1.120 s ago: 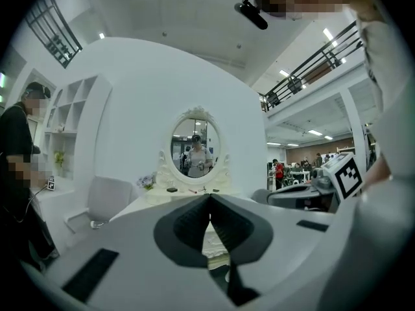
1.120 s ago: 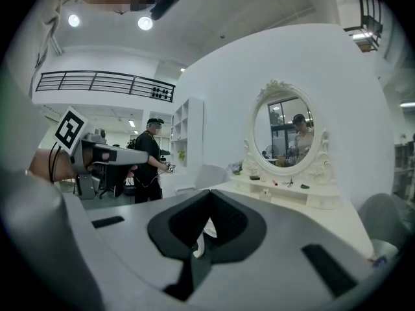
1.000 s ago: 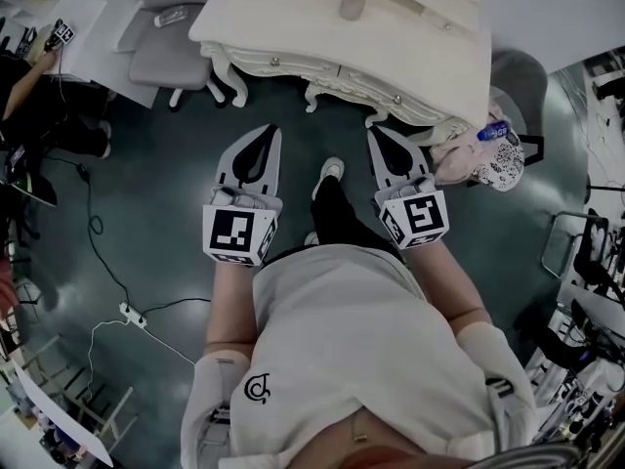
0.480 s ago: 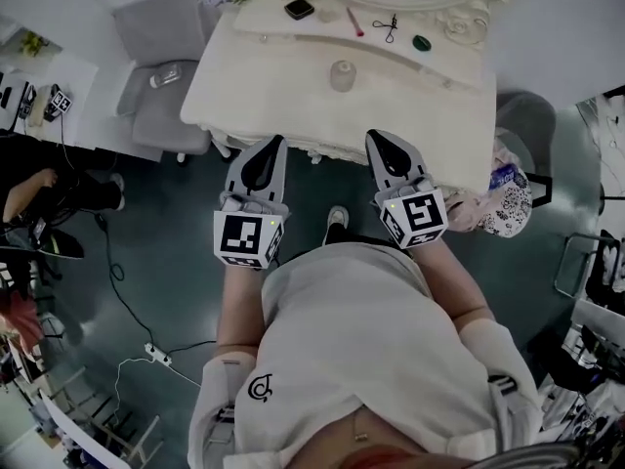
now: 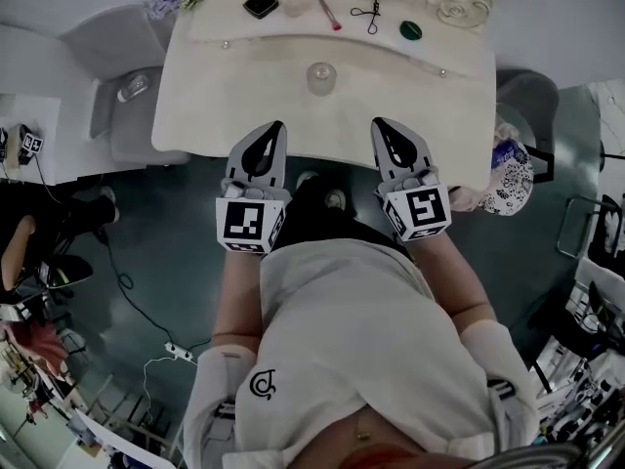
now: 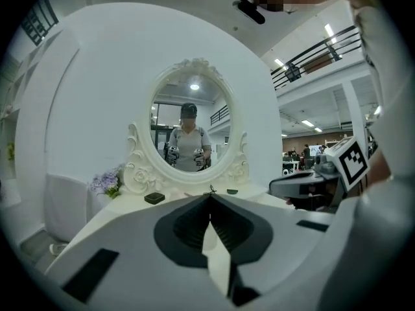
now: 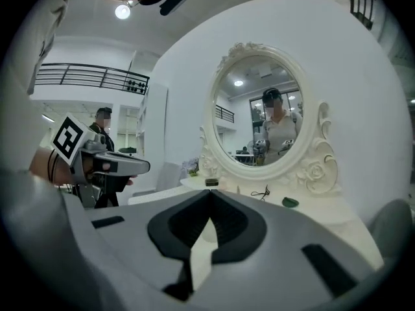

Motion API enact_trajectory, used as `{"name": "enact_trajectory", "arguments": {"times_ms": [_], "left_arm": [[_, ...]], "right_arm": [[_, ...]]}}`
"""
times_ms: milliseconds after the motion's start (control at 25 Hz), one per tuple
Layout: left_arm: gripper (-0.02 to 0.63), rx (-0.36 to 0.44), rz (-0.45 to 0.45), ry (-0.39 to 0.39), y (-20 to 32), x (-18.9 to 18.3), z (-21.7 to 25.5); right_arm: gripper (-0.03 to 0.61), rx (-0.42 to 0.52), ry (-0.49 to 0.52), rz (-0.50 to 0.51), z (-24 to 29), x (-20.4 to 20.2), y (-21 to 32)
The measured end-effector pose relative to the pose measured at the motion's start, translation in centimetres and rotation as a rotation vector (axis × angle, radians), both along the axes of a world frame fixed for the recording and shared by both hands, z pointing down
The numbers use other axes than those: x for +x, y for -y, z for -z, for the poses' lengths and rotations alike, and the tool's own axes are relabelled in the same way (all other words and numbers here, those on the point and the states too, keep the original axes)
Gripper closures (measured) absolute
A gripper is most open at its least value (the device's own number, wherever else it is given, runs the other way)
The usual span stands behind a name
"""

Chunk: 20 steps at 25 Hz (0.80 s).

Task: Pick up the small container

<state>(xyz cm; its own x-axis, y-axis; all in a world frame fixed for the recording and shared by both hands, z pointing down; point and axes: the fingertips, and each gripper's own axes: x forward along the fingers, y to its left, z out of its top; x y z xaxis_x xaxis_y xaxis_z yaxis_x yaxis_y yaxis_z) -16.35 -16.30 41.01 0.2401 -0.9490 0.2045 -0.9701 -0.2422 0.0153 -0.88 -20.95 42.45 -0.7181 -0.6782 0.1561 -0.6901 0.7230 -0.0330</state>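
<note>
The left gripper [image 5: 272, 133] and right gripper [image 5: 387, 131] hang over the table's [image 5: 210, 91] near edge, each with its jaws pressed together and nothing in them. The container [image 5: 320, 76] stands upright mid-table, ahead of both and between them. This looks like the approach. Best to choose one gripper, spread its jaws before reaching, come in low and level, straddle the container's sides, then close gently.

Tabletop [image 5: 215, 96] bare from near edge to the small container [image 5: 321, 77], which stands alone mid-table, open surface all round. Back ledge holds a row: black box [image 5: 261, 5], pink brush [image 5: 328, 13], small black tool [image 5: 368, 10], green dish [image 5: 411, 30], mirror frame [image 5: 451, 9] just behind. Grey chair [image 5: 122, 125] just beside table's left end; patterned bag [image 5: 508, 179] at right corner.
</note>
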Motion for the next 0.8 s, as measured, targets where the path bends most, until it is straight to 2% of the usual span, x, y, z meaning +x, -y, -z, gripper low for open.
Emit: {"name": "enact_trajectory", "arguments": {"times_ms": [240,320,520,600,800], "left_arm": [[0.588,-0.057,-0.129,-0.056,4.5,0.5,-3.8],[0.532,-0.074,-0.186,-0.051,5.9,1.1,-5.1],[0.336,-0.127,-0.279,-0.059,9.0,2.1,-9.0],[0.284,-0.167,-0.311,-0.038,10.1,2.4,-11.1],[0.213,-0.287,-0.39,-0.028,12.5,3.4,-15.9]], "right_arm": [[0.572,-0.009,-0.045,-0.087,-1.6,0.0,2.3],[0.572,-0.019,-0.041,-0.103,-2.0,-0.3,3.3],[0.572,-0.024,-0.069,-0.121,-3.4,-1.4,5.8],[0.572,-0.038,-0.067,-0.132,-4.2,-1.7,6.6],[0.572,-0.052,-0.076,-0.194,-5.8,-1.6,8.3]]}}
